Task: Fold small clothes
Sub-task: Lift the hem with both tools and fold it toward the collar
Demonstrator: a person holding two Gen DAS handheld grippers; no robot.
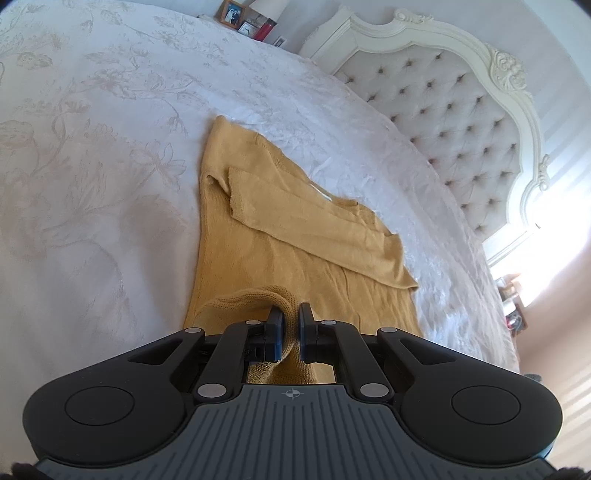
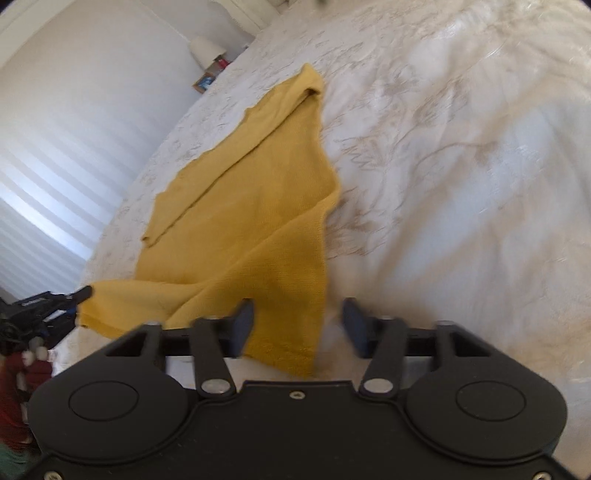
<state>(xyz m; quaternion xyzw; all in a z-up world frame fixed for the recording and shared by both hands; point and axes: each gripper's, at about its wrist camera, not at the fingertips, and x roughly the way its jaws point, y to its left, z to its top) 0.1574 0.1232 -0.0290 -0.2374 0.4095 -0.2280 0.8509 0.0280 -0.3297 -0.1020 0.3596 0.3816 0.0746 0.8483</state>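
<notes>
A mustard-yellow knit sweater (image 1: 280, 229) lies flat on the white bed, one sleeve folded across its body. My left gripper (image 1: 291, 328) is shut on a bunched fold of the sweater's near hem and lifts it slightly. In the right wrist view the same sweater (image 2: 258, 206) stretches away from me, and its near corner hangs between the fingers of my right gripper (image 2: 298, 325). Those fingers stand well apart; the cloth lies against the left fingertip (image 2: 243, 321) only. The left gripper (image 2: 79, 295) also shows at the left edge, holding the sweater's other corner.
The white floral bedspread (image 1: 92, 155) spreads all around the sweater. A tufted headboard (image 1: 461, 122) stands at the right. A bedside table with photo frames (image 1: 232, 14) and a lamp sits at the far side. Striped window blinds (image 2: 44, 166) are at the left.
</notes>
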